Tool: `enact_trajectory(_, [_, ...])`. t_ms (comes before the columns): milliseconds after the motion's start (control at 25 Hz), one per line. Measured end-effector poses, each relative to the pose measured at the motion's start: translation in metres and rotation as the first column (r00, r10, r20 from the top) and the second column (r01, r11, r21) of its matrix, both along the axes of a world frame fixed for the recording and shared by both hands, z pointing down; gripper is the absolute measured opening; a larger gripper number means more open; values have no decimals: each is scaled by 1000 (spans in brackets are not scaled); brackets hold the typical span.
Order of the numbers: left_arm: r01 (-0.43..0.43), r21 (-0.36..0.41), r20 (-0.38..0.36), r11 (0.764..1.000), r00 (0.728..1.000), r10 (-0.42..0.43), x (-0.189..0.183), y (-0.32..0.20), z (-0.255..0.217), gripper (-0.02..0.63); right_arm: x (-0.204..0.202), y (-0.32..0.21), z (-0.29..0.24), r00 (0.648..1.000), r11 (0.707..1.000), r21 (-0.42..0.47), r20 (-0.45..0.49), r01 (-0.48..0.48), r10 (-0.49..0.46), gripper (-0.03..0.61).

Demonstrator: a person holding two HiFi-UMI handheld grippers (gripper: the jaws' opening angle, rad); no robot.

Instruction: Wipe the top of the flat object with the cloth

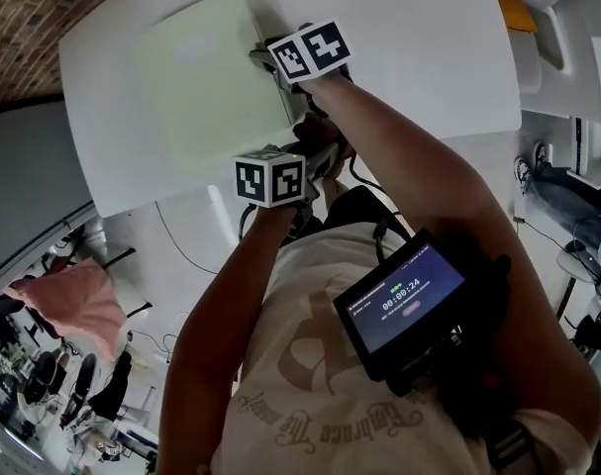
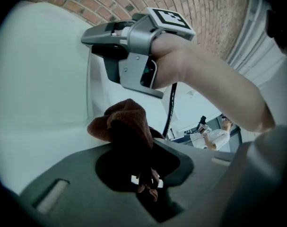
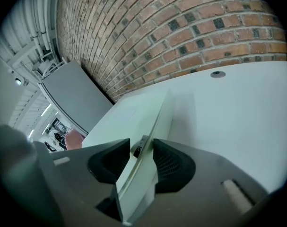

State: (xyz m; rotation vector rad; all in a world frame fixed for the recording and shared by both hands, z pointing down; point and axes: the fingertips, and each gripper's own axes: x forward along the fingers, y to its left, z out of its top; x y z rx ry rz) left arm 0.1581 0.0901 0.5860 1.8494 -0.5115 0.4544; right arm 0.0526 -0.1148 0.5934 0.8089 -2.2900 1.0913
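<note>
The flat object [image 1: 206, 77], pale green, is lying flat on the white table [image 1: 419, 38], toward the table's left half and below a brick wall [image 3: 190, 27]. Its right edge is being grasped by the right gripper [image 3: 142, 157]: in the right gripper view the edge is running between the two dark pads, one pad lying over the top face and the other against the side face. The cloth [image 2: 126, 126], brown and bunched, is being held clamped in the left gripper [image 2: 141, 167], with most of it protruding past the jaw tips. This gripper is being held at the near right corner of the flat object, just beside the right gripper. Contact between cloth and top face is not being shown clearly by any view.
</note>
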Motion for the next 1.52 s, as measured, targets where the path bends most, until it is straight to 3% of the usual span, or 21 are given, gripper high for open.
enact_trajectory(200, [-89,72,-17,993,996,90,-14,18,-26,83,-1,12,-32,1000,999,43,9,1,-2,154])
enact_trajectory(320, [-98,127,-23,987,995,102,-34,20,-44,83,5,11,-57,1000,996,89,22,-6,4,125])
enact_trajectory(680, [69,258,-32,964,997,-63,-149,-2,-86,83,10,21,-102,999,985,164,-4,-47,48,36])
enact_trajectory(880, [192,359,-26,914,980,-195,-212,-31,-111,83,7,27,-129,999,970,236,19,-51,48,8])
enact_trajectory(1080, [286,450,-11,846,949,-315,-266,-45,-130,83,-5,53,-142,996,953,301,83,-39,15,8])
enact_trajectory(1240, [315,510,-3,801,931,-364,-295,-48,-139,83,-14,80,-151,995,928,372,98,-32,-5,7])
enact_trajectory(1520, [301,550,14,779,929,-369,-324,-30,-139,83,-22,119,-157,990,890,452,142,-68,3,8])
